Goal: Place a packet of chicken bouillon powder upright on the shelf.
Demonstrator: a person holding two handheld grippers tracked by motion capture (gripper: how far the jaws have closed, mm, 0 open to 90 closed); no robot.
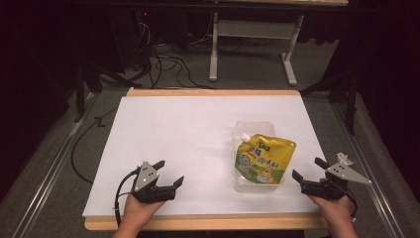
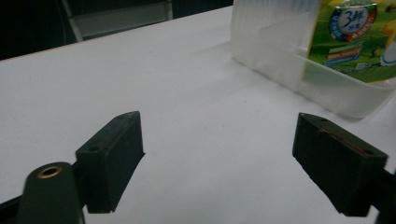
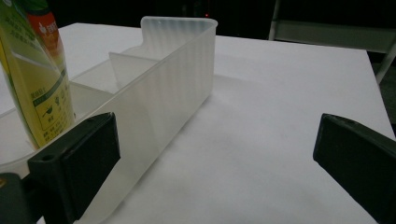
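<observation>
high view has a yellow-green spouted drink pouch standing, leaning a little, in the near compartment of a translucent plastic divided bin, which sits on the right half of the white table top. the pouch's white spout points up and toward the far left.

the step in hand looks like a reach for the pouch or its bin, and nothing is gripped yet. to do it well, i would bring the right gripper in from the near right, since it is just beside the bin's near corner, and close on the pouch's upper edge rather than the soft printed belly, which would likely buckle and slip. the bin is light and may slide, so the left gripper could steady its left wall first.

left gripper: jaws spread wide, holding and touching nothing, resting low over bare table near the front edge, well apart from the bin. the left gripper view shows the bin's ribbed wall and the pouch's label ahead and to the right.

right gripper: jaws likewise wide open, empty. in the right gripper view one jaw sits right next to the bin's near wall, whether touching i cannot tell, with the pouch behind it.
</observation>
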